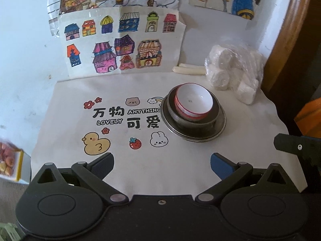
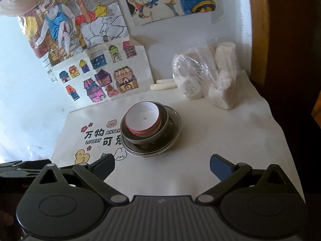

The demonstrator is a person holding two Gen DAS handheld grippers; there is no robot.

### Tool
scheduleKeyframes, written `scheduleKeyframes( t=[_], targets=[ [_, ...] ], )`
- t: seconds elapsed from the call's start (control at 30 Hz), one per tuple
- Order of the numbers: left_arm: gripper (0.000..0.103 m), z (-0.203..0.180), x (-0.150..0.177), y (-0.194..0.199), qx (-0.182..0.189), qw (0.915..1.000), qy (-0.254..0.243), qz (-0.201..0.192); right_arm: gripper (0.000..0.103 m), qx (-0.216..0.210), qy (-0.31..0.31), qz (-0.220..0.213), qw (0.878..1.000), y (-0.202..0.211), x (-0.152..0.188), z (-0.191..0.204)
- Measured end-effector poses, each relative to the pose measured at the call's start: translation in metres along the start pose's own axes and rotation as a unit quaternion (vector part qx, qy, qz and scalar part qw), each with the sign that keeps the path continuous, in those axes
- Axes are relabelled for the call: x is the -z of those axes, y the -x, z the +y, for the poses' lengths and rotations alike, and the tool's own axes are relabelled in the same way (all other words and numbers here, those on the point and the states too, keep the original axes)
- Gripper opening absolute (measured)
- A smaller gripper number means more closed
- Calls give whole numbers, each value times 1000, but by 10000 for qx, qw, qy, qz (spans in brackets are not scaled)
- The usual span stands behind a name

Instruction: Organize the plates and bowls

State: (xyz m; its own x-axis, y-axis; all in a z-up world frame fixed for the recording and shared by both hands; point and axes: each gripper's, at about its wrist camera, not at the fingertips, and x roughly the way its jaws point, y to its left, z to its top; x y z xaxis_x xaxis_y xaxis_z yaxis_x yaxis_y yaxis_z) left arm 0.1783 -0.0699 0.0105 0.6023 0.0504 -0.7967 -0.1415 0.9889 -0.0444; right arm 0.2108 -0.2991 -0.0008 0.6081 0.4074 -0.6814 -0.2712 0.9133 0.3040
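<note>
A stack stands on the printed cloth: a red-rimmed white bowl (image 1: 193, 102) (image 2: 143, 119) nests in a dark metal bowl (image 1: 192, 120) (image 2: 148, 136), which rests on a steel plate (image 1: 219, 128) (image 2: 174, 132). My left gripper (image 1: 162, 165) is open, low and near the cloth's front edge, well short of the stack and left of it. My right gripper (image 2: 162, 167) is also open, held back from the stack with bare cloth between its fingers. Nothing is held by either. The right gripper's black finger (image 1: 291, 143) shows at the right edge of the left wrist view.
A cartoon-printed cloth (image 1: 112, 120) (image 2: 220, 132) covers the table. A plastic bag of white rolls (image 1: 234, 70) (image 2: 208, 76) and white sticks (image 1: 189, 69) (image 2: 162, 85) lie at the back by the wall with coloured drawings (image 1: 120, 42). A wooden frame (image 1: 286, 36) stands on the right.
</note>
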Motion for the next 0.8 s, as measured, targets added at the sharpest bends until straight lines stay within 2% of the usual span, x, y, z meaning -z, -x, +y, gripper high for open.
scheduleKeyframes(
  t=[0.4, 0.8],
  targets=[
    [102, 19, 19, 15, 284, 9991, -309, -49, 103, 360, -213, -196, 9989, 23, 34, 17],
    [102, 27, 35, 30, 372, 9981, -485, -101, 103, 429, -284, -284, 9983, 38, 53, 20]
  ],
)
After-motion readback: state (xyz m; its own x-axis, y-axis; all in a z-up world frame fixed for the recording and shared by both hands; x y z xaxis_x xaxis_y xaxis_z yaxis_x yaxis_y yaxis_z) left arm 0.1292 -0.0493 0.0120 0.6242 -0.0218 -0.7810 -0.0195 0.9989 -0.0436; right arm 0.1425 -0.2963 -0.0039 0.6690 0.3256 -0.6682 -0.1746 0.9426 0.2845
